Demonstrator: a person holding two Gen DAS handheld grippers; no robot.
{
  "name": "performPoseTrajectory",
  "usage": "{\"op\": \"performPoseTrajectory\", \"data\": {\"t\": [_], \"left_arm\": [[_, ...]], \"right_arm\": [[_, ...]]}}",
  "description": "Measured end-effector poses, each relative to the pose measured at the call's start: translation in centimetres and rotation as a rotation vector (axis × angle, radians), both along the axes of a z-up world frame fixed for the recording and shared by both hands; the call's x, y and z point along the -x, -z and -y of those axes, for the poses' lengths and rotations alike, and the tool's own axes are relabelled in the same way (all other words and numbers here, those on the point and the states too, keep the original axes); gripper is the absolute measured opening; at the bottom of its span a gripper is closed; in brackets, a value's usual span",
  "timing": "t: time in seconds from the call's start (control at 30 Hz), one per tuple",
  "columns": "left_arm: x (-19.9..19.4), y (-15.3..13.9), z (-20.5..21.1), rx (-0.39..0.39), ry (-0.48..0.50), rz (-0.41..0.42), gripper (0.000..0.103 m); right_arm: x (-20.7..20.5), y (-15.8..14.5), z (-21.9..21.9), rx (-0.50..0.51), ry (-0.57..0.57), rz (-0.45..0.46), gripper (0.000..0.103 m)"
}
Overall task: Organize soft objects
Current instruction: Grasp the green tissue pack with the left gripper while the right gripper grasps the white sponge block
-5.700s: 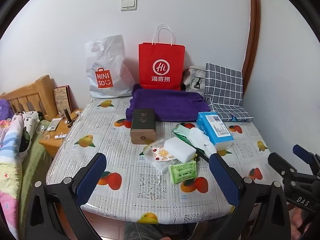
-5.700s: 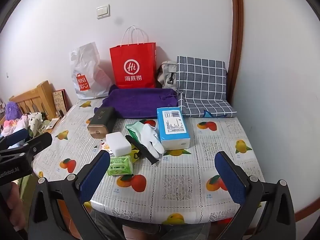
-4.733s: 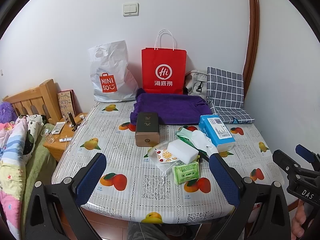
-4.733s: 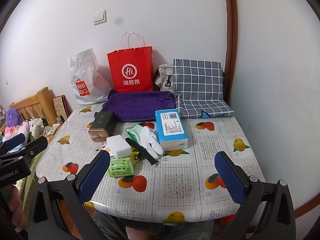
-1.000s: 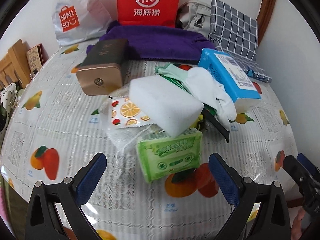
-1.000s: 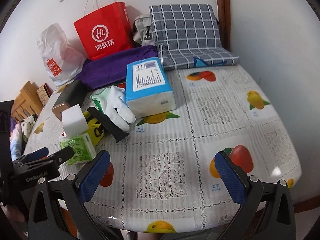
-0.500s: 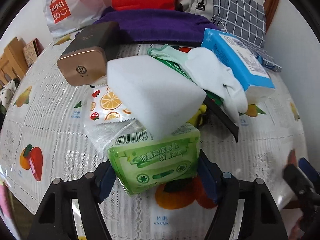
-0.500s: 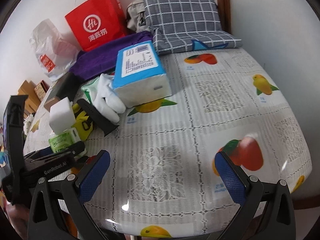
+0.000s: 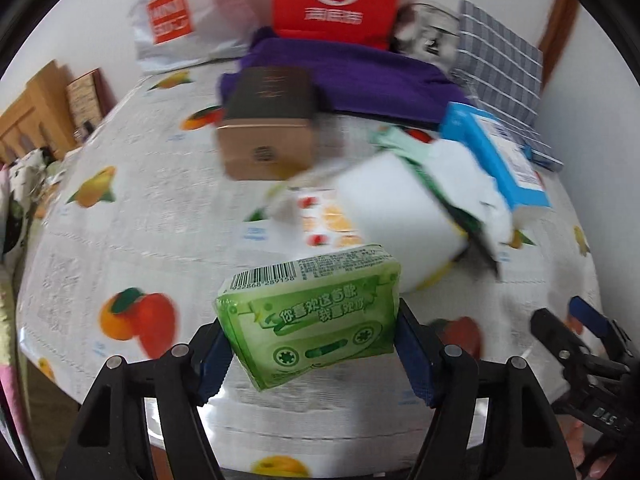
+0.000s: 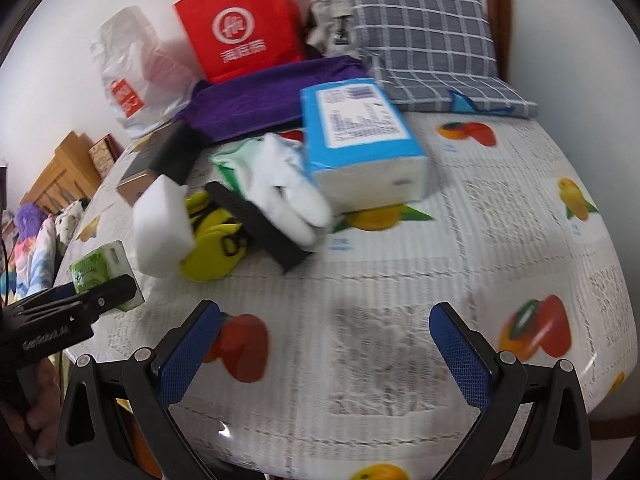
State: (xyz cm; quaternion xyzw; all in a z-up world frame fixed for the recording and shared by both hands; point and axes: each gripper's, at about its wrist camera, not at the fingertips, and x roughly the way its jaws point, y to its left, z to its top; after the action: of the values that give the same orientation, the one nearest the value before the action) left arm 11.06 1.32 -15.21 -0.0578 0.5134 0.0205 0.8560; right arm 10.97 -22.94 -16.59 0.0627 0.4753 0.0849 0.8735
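My left gripper [image 9: 310, 340] is shut on a green tissue pack [image 9: 308, 316], held slightly off the fruit-print tablecloth [image 9: 120, 240] in front of the pile. The right wrist view shows the same green tissue pack [image 10: 106, 268] in the left gripper [image 10: 100, 300] at the left edge. Behind it lie a white sponge block [image 9: 396, 216], a white glove [image 10: 288, 184] and a blue tissue box [image 10: 360, 140]. My right gripper [image 10: 324, 320] is open above bare tablecloth, nothing between its fingers.
A brown box [image 9: 268, 140] sits left of the pile, with a purple towel [image 9: 360, 76], red paper bag [image 9: 336, 0] and white plastic bag [image 9: 180, 20] behind. A grey checked cushion [image 10: 424, 32] fills the far right corner. A yellow item [image 10: 212, 248] and black strap [image 10: 260, 228] lie under the glove.
The left gripper's jaws closed on the green tissue pack and drew it out from under the white sponge, toward the table's front. The right gripper drifted closer to the table.
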Motion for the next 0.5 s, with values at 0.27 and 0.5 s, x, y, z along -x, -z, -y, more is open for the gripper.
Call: {"op": "performPoseTrajectory", "data": {"t": [0.27,0.5], "left_arm": [[-0.2,1.6,-5.6,-0.04,-0.108,-0.017,0.071],[-0.3,2.7,-8.7,0.008,-0.153,-0.034,0.071]], "right_arm": [[-0.9,-1.1,-5.2,0.014,-0.12,0.069,0.103],[-2.6,-1.0,-9.9,0.04,-0.219,0.117,0.101]]}}
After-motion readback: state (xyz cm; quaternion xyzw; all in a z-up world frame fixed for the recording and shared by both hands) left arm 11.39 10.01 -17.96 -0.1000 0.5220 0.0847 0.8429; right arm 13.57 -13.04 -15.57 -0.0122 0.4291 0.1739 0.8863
